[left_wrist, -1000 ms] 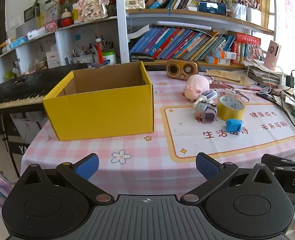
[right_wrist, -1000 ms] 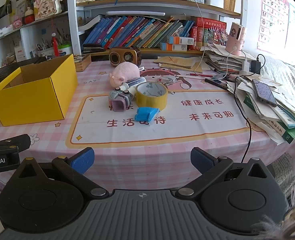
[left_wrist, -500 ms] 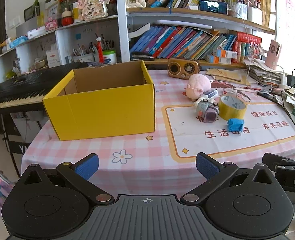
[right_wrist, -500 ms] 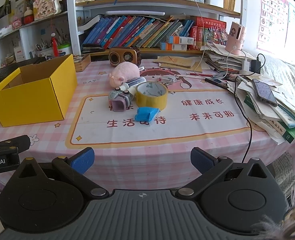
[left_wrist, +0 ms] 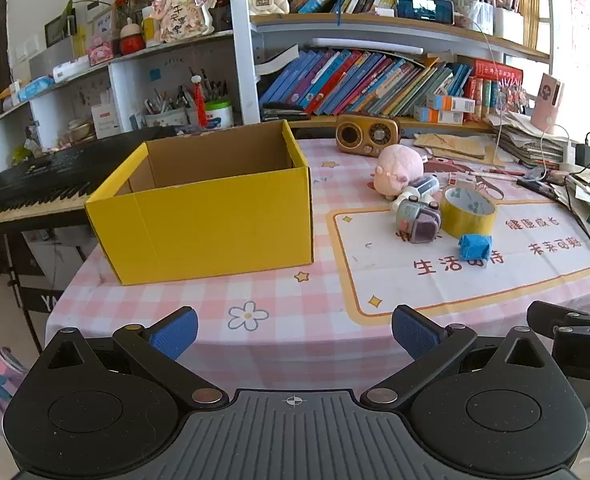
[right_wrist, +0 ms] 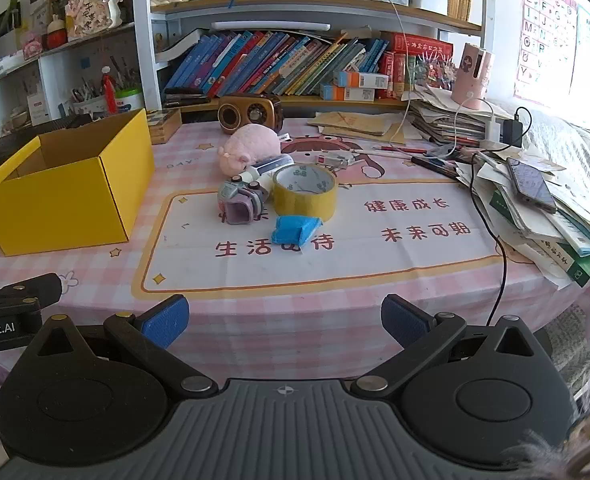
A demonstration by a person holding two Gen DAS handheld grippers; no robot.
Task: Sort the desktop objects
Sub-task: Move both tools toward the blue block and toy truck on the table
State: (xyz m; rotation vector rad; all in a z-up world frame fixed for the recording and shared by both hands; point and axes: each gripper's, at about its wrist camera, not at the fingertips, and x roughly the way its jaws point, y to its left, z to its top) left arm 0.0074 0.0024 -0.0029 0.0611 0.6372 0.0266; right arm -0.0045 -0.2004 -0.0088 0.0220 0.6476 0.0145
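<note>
An open yellow cardboard box [left_wrist: 211, 216] [right_wrist: 71, 196] stands on the left of the pink checked table. Right of it lies a cluster: a pink plush pig [left_wrist: 399, 170] [right_wrist: 251, 148], a small grey-purple toy [left_wrist: 419, 222] [right_wrist: 241, 202], a yellow tape roll [left_wrist: 469, 210] [right_wrist: 305, 194], a blue packet [left_wrist: 475, 248] [right_wrist: 295, 230] and a white tube [right_wrist: 269, 168]. My left gripper [left_wrist: 295, 330] is open and empty at the table's near edge, in front of the box. My right gripper [right_wrist: 285, 320] is open and empty at the near edge, in front of the cluster.
A brown radio [right_wrist: 251, 112] stands behind the pig. Stacks of papers, a phone [right_wrist: 531, 184] and a black cable [right_wrist: 495, 236] crowd the right side. Bookshelves [right_wrist: 295, 64] line the back. A black keyboard [left_wrist: 35, 184] lies left of the table.
Both views have shifted only slightly; the left gripper has drifted a little to the left. Both grippers stay open and nothing on the table has moved.
</note>
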